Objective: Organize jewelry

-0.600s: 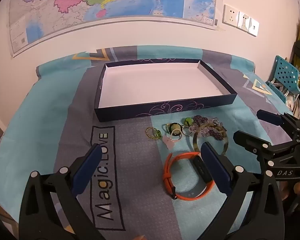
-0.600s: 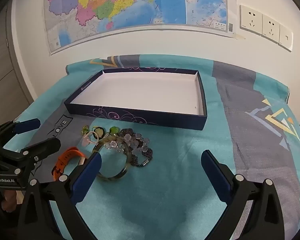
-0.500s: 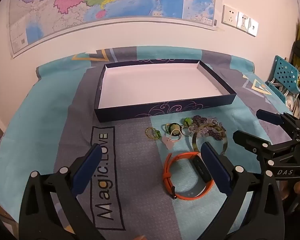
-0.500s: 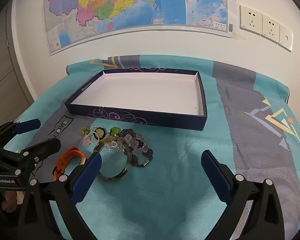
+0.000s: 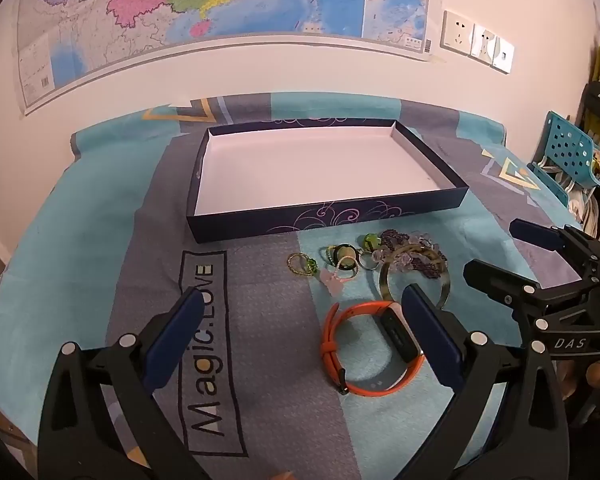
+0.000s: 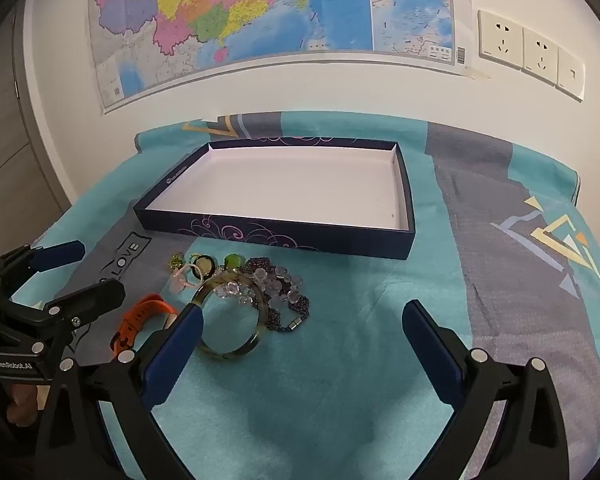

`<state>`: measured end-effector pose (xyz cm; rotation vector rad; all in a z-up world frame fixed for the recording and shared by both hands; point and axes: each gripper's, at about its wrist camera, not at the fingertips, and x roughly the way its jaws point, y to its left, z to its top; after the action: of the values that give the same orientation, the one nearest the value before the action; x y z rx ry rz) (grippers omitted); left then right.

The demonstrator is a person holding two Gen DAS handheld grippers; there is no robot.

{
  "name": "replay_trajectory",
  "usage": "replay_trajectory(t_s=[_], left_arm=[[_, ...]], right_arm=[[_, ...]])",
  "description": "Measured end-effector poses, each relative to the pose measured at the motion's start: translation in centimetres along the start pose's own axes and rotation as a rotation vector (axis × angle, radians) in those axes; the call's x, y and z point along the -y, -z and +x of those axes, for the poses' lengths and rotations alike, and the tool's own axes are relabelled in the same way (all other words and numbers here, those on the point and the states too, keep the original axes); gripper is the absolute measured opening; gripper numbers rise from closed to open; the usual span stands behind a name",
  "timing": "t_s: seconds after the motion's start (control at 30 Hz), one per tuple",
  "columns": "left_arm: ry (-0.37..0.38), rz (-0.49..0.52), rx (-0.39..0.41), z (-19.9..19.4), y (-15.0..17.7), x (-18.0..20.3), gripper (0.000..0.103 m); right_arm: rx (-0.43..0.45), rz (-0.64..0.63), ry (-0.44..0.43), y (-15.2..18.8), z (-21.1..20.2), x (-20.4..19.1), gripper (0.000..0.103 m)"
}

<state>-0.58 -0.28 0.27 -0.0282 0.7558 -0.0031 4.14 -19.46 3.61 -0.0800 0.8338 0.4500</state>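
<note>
A shallow dark blue box [image 5: 328,222] [image 6: 284,236] with a white floor lies on the cloth, nothing in it. In front of it sits a small heap of jewelry: an orange wristband [image 5: 364,350] [image 6: 140,316], a horn-coloured bangle [image 6: 230,350] [image 5: 386,286], a dark and clear bead necklace [image 6: 278,286] [image 5: 414,256], and small green rings [image 5: 302,264] [image 6: 202,264]. My left gripper [image 5: 304,316] hovers open, its right finger over the wristband's edge. My right gripper [image 6: 302,332] hovers open above the cloth right of the bangle. Neither touches anything.
The table wears a teal and grey cloth [image 5: 100,240] printed "Magic.LOVE". A map [image 6: 260,12] and wall sockets [image 6: 532,56] hang behind. A blue perforated chair [image 5: 568,156] stands at the right in the left wrist view. A person's fingers [image 6: 18,400] hold the left gripper's handle.
</note>
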Motion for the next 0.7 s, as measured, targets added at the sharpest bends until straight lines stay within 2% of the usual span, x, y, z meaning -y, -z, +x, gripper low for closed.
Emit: replay_trajectory(t_s=[0.7], left_arm=[[0.007,-0.001,0.005,-0.05,0.06,0.17,0.097]], right_arm=[[-0.008,0.007,-0.007,0.10,-0.04,-0.09,0.096]])
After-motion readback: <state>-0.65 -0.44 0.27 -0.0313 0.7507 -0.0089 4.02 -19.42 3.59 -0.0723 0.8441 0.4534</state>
